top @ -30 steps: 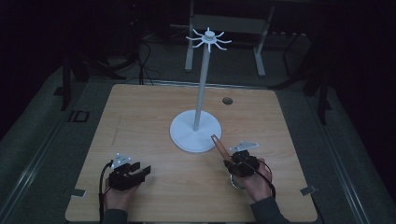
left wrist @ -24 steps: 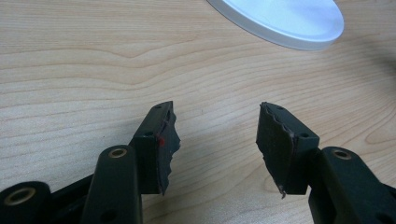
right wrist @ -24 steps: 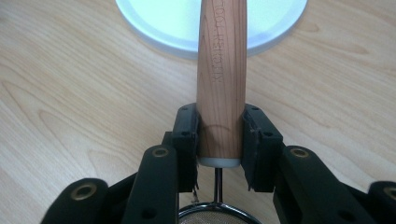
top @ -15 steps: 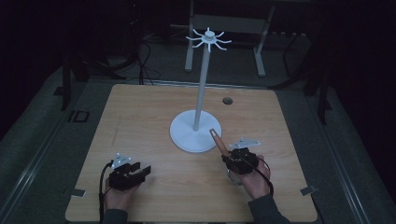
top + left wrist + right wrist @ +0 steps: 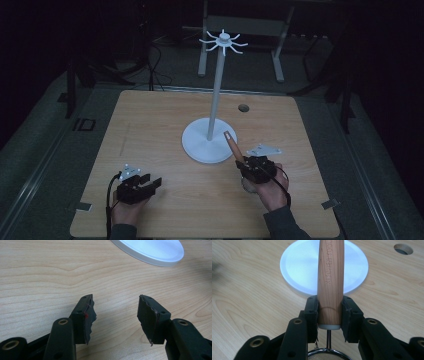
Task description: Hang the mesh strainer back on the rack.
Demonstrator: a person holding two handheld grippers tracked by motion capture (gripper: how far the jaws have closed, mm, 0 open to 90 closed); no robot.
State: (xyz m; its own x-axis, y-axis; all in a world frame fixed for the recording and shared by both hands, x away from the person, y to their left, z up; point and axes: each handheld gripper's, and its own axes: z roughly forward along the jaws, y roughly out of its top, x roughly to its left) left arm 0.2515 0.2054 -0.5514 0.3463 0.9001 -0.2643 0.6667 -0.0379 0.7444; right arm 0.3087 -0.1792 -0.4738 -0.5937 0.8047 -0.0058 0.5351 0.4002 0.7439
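R gripper (image 5: 329, 315) holds small strainer by wood handle (image 5: 330, 280), jaws tight on it, mesh end (image 5: 325, 355) behind jaws. White hook stand (image 5: 210, 142) just ahead of it. Prob. goal: hang strainer on top hooks (image 5: 223, 41), not yet done. L gripper (image 5: 113, 315) wide, holds nothing, resting on table (image 5: 37, 272), stand base (image 5: 152, 250) far ahead.

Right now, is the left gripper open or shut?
Open: the left gripper shows bare table between its spread jaws, holding nothing.

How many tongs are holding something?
1. The right tongs, on the table's near right, are shut on a wooden handle. The left tongs, on the near left, are open with nothing between them.
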